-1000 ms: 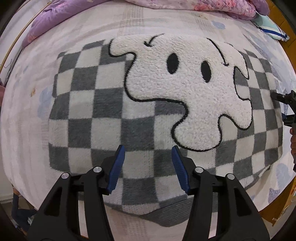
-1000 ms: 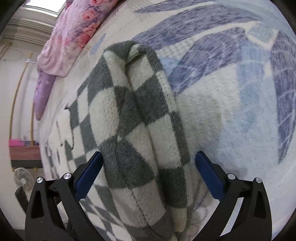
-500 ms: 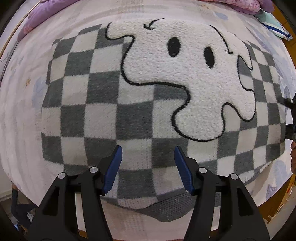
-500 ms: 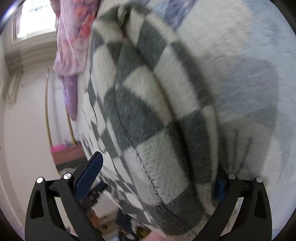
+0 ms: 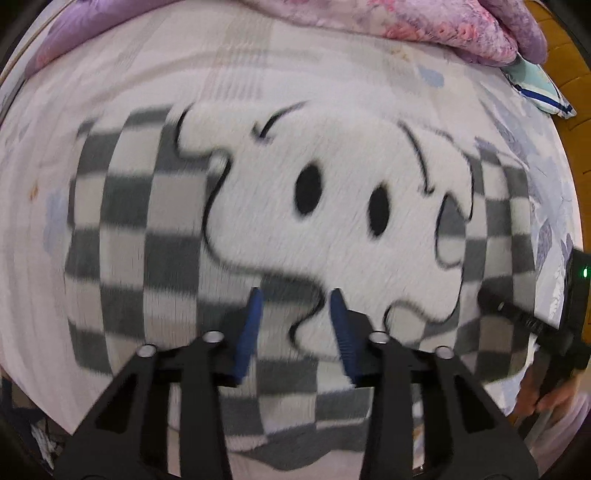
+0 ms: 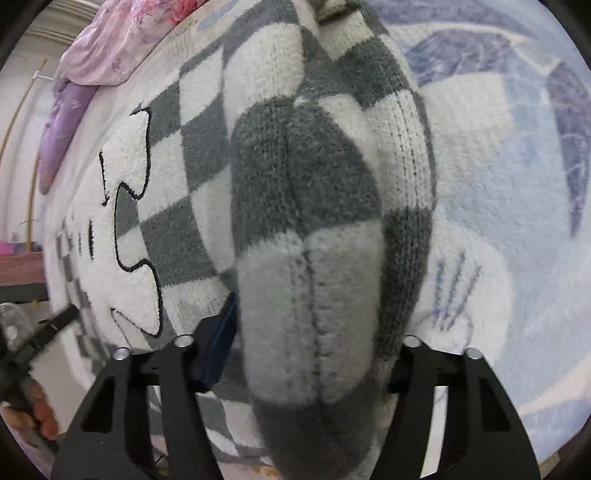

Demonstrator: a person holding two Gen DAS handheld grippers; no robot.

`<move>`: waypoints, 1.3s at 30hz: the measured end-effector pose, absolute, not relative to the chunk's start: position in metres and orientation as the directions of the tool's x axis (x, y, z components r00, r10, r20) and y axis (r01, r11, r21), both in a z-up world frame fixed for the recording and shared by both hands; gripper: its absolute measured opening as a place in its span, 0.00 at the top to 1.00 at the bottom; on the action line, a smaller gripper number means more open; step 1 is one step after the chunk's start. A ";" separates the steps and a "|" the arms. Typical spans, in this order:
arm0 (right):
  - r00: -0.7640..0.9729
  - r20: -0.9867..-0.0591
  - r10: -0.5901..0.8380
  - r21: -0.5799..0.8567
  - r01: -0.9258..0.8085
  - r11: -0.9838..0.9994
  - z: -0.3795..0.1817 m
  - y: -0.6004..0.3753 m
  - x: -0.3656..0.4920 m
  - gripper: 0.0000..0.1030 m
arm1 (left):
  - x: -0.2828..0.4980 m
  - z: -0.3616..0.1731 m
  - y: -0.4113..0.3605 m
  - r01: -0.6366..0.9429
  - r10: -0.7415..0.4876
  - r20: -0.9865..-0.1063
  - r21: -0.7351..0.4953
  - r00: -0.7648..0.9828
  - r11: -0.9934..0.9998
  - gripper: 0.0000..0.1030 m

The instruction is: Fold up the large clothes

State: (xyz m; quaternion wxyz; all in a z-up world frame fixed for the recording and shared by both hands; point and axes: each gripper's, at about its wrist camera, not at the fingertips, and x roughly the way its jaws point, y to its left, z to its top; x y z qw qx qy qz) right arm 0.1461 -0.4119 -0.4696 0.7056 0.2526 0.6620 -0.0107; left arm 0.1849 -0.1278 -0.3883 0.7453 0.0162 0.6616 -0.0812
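A grey-and-white checked sweater with a fluffy white ghost patch lies spread on the bed. My left gripper points down over the patch's lower edge. Its jaws are closing, with sweater surface showing in the gap and the blue pads apart from it. In the right wrist view the sweater's folded side edge bulges up between the jaws of my right gripper. They are closing on it, and the fold fills the gap and hides the right pad. The right gripper's body shows at the sweater's right side.
A pink floral quilt and a purple pillow lie at the bed's far end, with a teal pouch beside them. The pale sheet has blue leaf prints. A hand holds the right gripper.
The left gripper moved from the hem up to the ghost patch's lower edge and its jaws narrowed. The right jaws came in from wide open onto the sweater's folded edge.
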 end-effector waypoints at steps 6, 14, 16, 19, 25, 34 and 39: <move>0.082 -0.978 0.189 0.206 0.397 0.894 -0.471 -0.395 0.151 0.46 | 0.222 -0.389 -0.150 0.155 -0.016 -0.994 0.001 0.107 0.988 0.95; -0.012 -0.985 0.172 0.150 0.427 0.892 -0.481 -0.389 0.165 0.29 | 0.280 -0.391 -0.176 0.176 0.038 -0.995 0.054 0.091 0.983 1.00; -0.038 -0.986 0.165 0.133 0.434 0.891 -0.487 -0.390 0.169 0.20 | 0.301 -0.395 -0.180 0.157 0.017 -0.999 0.023 0.035 0.987 1.00; -0.045 -0.983 0.179 0.141 0.447 0.884 -0.490 -0.392 0.170 0.17 | 0.326 -0.408 -0.185 0.133 -0.036 -0.999 -0.041 -0.039 0.990 1.00; -0.015 -0.985 0.169 0.144 0.455 0.879 -0.489 -0.392 0.160 0.17 | 0.337 -0.449 -0.196 0.199 0.009 -0.991 -0.018 -0.132 0.980 1.00; 0.013 -0.988 0.155 0.142 0.485 0.863 -0.478 -0.377 0.145 0.35 | 0.313 -0.468 -0.172 0.093 -0.011 -0.965 -0.037 -0.262 0.995 0.99; -0.020 -0.982 0.188 0.152 0.508 0.848 -0.481 -0.380 0.138 0.35 | 0.300 -0.450 -0.173 0.135 0.042 -0.942 -0.003 -0.333 0.991 1.00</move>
